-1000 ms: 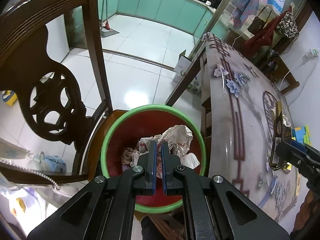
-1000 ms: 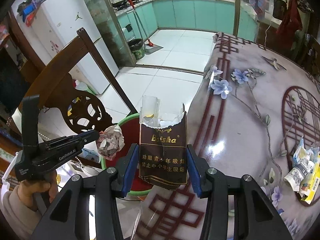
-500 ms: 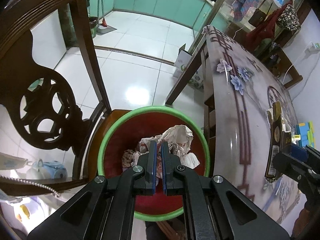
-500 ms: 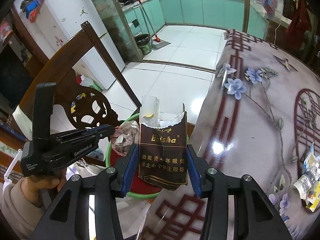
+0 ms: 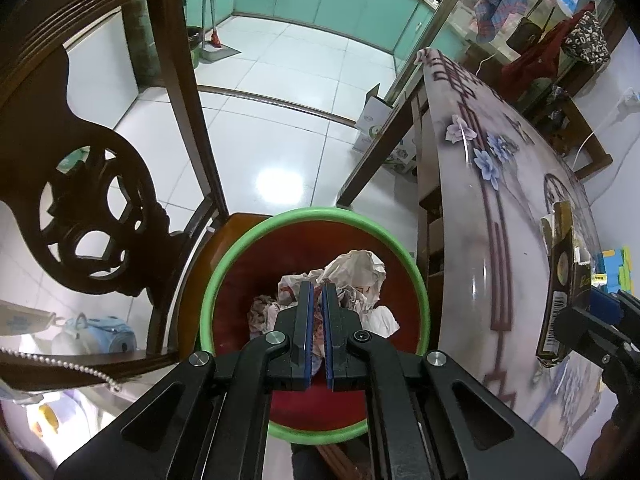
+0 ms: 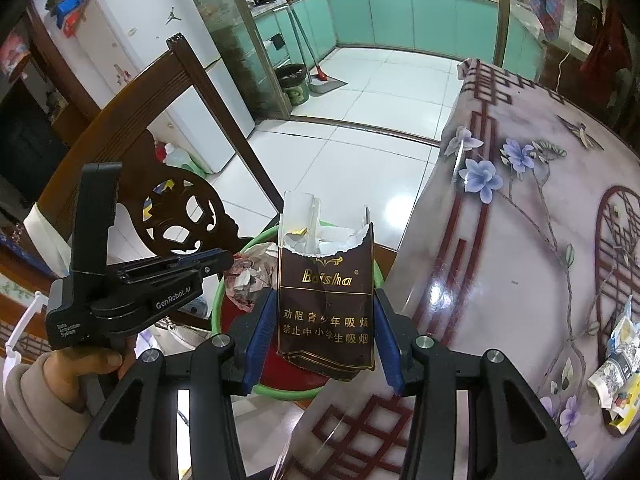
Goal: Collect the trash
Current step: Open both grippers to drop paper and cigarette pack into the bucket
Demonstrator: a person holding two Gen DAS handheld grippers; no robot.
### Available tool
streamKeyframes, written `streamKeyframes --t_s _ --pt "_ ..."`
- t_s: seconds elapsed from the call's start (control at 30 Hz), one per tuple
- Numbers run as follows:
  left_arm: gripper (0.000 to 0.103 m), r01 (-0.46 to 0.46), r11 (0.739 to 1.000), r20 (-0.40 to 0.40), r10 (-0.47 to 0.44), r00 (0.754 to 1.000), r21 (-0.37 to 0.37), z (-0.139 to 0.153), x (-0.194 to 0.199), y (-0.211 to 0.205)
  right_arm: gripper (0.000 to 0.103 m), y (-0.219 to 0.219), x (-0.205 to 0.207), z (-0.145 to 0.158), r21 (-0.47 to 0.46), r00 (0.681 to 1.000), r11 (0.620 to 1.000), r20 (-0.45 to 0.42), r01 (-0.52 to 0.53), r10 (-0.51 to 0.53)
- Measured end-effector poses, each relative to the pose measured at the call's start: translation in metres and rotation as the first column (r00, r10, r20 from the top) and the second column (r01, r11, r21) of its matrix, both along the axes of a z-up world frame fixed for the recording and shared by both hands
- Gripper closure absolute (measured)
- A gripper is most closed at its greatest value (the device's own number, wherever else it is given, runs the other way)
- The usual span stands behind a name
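My left gripper (image 5: 315, 286) hangs over a red bin with a green rim (image 5: 248, 248) that stands on a chair seat. It is shut on a crumpled paper wad (image 6: 244, 276), which shows at its tip in the right wrist view. More crumpled paper (image 5: 360, 268) lies in the bin. My right gripper (image 6: 324, 296) is shut on a torn brown cigarette pack (image 6: 326, 276), held upright at the table's edge just right of the bin. The left wrist view shows the same pack (image 5: 560, 280) at its far right.
A dark carved wooden chair back (image 5: 92, 220) rises left of the bin. The flower-patterned table (image 6: 520, 240) runs along the right, with crumpled wrappers (image 6: 620, 368) near its right edge. White tiled floor, a broom and a small waste bin (image 6: 294, 84) lie beyond.
The right gripper with the cigarette pack has drifted slightly toward the bin. The left gripper has stayed over the bin, still closed on the paper.
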State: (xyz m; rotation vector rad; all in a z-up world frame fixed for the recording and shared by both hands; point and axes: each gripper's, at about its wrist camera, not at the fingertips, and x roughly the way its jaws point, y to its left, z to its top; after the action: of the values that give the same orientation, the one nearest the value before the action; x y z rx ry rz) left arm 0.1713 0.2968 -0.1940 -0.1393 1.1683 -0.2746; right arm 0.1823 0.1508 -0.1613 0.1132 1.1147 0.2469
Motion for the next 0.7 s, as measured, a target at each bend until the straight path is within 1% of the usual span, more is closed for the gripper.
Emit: streamKeyframes --t_s 0.27,0.47,0.5,0.57,0.63,0.7 --pt "0.099 -0.006 1.000 0.013 0.006 1.000 0.002 0.003 0.001 0.001 0.058 0.001 0.001 -0.001 0.016 1.000 1.000 0.007 -0.004 0.004" --pt "0.099 -0.002 1.000 0.014 0.002 1.000 0.012 0.002 0.002 0.001 0.058 0.008 0.003 -0.002 0.022 0.999 0.999 0.016 -0.028 0.027" --pt "0.098 -0.003 1.000 0.011 0.003 1.000 0.014 0.002 0.002 0.002 0.057 0.009 0.004 -0.001 0.023 0.999 0.999 0.025 -0.034 0.033" --pt "0.083 -0.012 1.000 0.006 0.012 1.000 0.022 0.002 0.002 0.003 0.055 0.011 0.004 0.000 0.019 0.998 0.999 0.037 -0.044 0.043" --pt "0.052 -0.029 0.999 0.027 0.029 0.999 0.018 0.008 -0.001 0.006 0.040 0.013 0.004 0.002 0.005 0.997 0.999 0.055 -0.046 0.046" --pt "0.042 -0.045 0.999 0.056 0.043 0.997 0.020 0.014 -0.004 0.008 0.038 0.012 0.002 0.006 0.010 0.995 0.999 0.084 -0.047 0.046"
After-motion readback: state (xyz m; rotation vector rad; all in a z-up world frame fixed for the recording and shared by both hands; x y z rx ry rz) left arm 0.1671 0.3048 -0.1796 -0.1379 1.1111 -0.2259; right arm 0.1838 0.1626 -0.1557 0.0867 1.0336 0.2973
